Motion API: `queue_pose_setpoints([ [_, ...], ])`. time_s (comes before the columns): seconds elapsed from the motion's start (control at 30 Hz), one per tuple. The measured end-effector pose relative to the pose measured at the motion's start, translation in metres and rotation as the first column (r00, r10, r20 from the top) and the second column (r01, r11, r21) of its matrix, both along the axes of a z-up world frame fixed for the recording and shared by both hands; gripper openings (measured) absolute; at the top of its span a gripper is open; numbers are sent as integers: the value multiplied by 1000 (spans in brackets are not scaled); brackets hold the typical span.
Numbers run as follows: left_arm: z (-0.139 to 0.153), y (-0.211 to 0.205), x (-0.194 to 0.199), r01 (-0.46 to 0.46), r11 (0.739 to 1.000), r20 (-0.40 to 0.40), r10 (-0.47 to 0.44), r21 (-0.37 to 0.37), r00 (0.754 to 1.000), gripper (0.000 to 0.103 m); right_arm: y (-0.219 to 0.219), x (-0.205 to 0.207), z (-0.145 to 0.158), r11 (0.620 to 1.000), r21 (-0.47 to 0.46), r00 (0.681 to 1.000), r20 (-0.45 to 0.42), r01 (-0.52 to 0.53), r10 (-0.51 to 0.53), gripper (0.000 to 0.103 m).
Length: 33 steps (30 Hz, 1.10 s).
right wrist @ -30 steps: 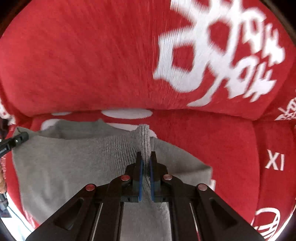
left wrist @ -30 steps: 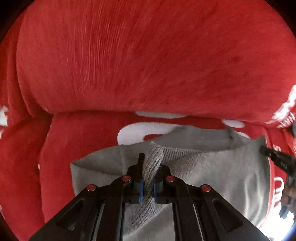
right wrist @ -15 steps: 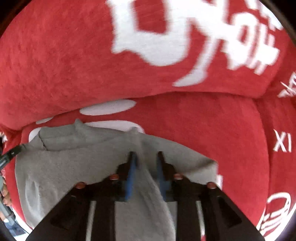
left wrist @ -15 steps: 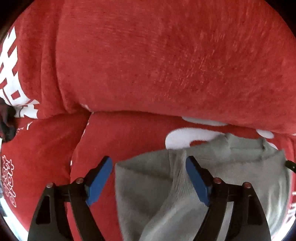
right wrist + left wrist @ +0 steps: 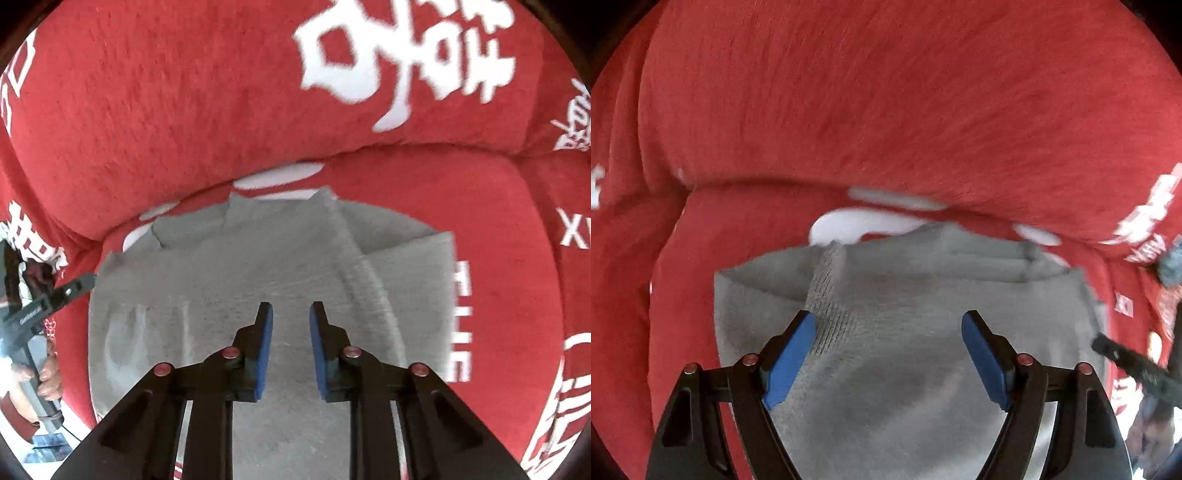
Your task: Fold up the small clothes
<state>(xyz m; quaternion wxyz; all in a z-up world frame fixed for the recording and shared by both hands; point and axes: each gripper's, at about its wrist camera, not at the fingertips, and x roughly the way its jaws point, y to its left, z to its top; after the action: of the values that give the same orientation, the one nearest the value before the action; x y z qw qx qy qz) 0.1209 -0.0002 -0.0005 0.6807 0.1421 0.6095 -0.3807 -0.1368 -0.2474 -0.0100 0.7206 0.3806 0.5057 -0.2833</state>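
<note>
Grey sweater (image 5: 908, 350) lies flat on the red sofa (image 5: 849, 110), low in the frame, just released: left gripper (image 5: 888, 354) now gapes wide, right gripper (image 5: 291, 343) narrowly parted, so this fold looks placed.

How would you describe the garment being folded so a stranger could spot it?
Find the red sofa printed with white characters. On its seat cushion lies a folded grey knit garment, under both open grippers. It is the only grey thing there.
</note>
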Motion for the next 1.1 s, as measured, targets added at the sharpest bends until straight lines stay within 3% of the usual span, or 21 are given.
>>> queue_pose_setpoints([
  [0.07,-14,5,6,-33,999,23,32,43,999,82,-1,-3,-19,999,29,999,-34,27,-26,19],
  [0.1,-19,10,11,-53,995,58,49,80,997,82,-2,-7,-21,999,24,999,-26,36,-36,11],
  [0.17,-21,26,22,-89,994,44,86,70,995,82,-6,-15,-21,999,8,999,-17,51,-51,4],
  [0.3,-11,48,31,-117,982,109,102,146,989,82,-11,-34,-13,997,-15,996,-48,74,-75,3],
  [0.37,-2,65,30,-122,982,78,112,146,991,82,-13,-43,-7,995,-21,992,-73,99,-100,4],
  [0.47,12,95,16,-105,985,0,106,136,994,82,-8,-66,6,987,40,988,-33,155,-154,13],
  [0.5,12,104,12,-101,986,-34,106,133,994,82,-2,-74,9,983,66,986,-20,168,-167,29],
  [0.53,13,116,4,-100,987,-89,112,128,990,82,6,-86,12,976,101,981,-10,193,-193,51],
  [0.6,13,138,-10,-115,985,-171,136,127,976,82,25,-106,14,957,164,969,15,240,-245,60],
  [0.67,11,156,-25,-151,980,-238,179,132,954,82,49,-128,12,929,242,955,30,279,-294,60],
  [0.77,-1,182,-45,-233,961,-336,271,148,902,82,79,-160,7,878,315,920,35,361,-391,60],
  [0.93,-17,201,-66,-341,925,-403,380,167,833,82,96,-192,-20,759,426,830,31,493,-557,60],
  [1.0,-19,201,-67,-382,910,-390,414,161,822,82,94,-196,-29,723,452,794,53,522,-606,60],
  [1.07,-14,199,-66,-418,898,-351,439,138,827,69,90,-199,-35,685,486,750,85,543,-656,60],
  [1.1,-12,199,-63,-422,897,-337,441,134,832,37,88,-201,-37,671,497,737,89,550,-670,52],
])
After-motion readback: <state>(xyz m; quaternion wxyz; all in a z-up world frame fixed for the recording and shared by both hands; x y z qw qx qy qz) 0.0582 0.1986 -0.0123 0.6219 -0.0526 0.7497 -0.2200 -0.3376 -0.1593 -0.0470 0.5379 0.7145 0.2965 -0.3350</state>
